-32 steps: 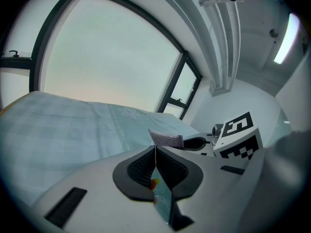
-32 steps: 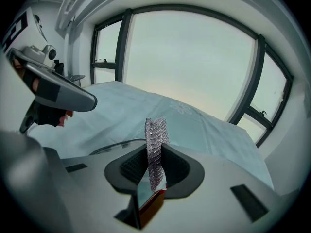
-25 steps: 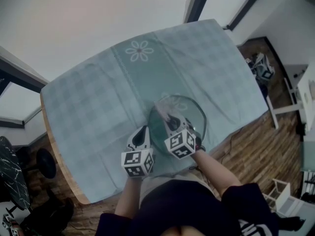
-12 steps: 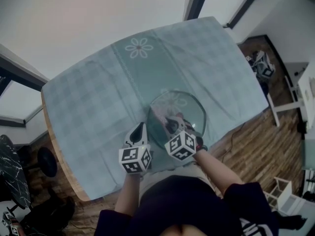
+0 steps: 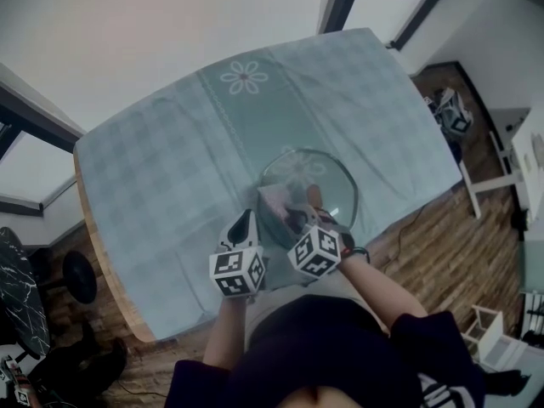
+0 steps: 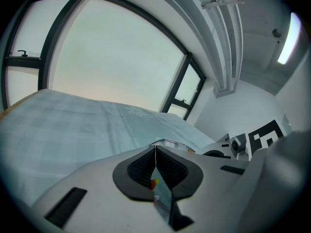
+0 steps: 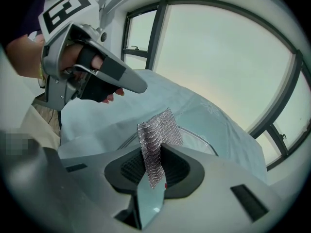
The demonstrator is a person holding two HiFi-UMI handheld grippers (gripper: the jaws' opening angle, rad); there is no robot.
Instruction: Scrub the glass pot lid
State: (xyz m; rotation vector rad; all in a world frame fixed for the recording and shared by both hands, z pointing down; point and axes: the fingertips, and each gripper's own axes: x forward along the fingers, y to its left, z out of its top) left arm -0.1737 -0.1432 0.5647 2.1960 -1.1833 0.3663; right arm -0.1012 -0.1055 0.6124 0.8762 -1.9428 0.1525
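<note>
The round glass pot lid (image 5: 321, 175) lies on the teal checked tablecloth, a brownish knob (image 5: 314, 194) at its middle. My right gripper (image 5: 293, 216) is over the lid's near-left part, shut on a piece of silver wire-mesh scrubber (image 5: 274, 204). In the right gripper view the mesh (image 7: 156, 139) stands up out of the right gripper (image 7: 155, 152), with the lid's rim (image 7: 197, 134) just behind it. My left gripper (image 5: 246, 218) hangs just left of the lid. It is shut with nothing in it (image 6: 155, 148); the lid's rim (image 6: 170, 142) shows just past its tips.
The clothed table (image 5: 170, 168) has a flower print (image 5: 243, 77) at the far side and a wooden edge (image 5: 95, 253) on the left. Wood floor and white furniture (image 5: 497, 181) lie to the right. Large windows stand beyond the table.
The right gripper has drawn the mesh back from the lid's far-left part to its near-left edge. The left gripper has hardly moved.
</note>
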